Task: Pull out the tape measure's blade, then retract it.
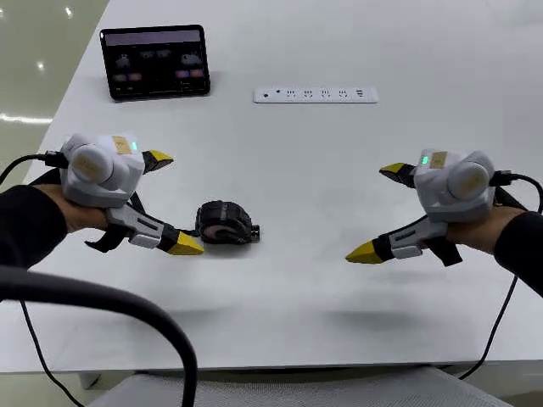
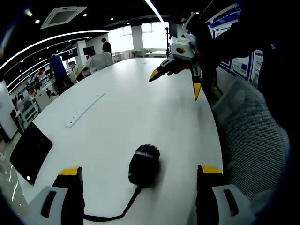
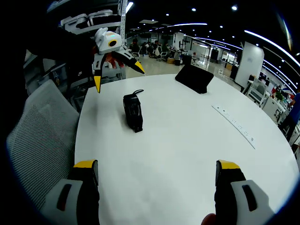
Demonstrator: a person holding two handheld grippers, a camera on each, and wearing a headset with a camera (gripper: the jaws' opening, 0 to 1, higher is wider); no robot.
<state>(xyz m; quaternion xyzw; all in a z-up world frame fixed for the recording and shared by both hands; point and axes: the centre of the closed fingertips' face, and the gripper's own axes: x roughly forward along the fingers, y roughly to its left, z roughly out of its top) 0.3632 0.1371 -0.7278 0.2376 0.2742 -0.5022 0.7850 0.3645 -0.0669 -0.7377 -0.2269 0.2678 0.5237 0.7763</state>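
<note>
black tape measure [image 1: 225, 223] lying on the white tabletop [image 1: 322, 288], blade apparently all in, hook end facing away from the left gripper [image 1: 176, 202]. just beside the case, that gripper's fingers spread wide, holding nothing. well apart on the hook side, right gripper [image 1: 372, 212], fingers likewise spread. best to clamp the case squarely first, then pinch the hook and draw straight. bare room past the hook; power strip [image 1: 316, 95] and tablet [image 1: 155, 61] well beyond.
</note>
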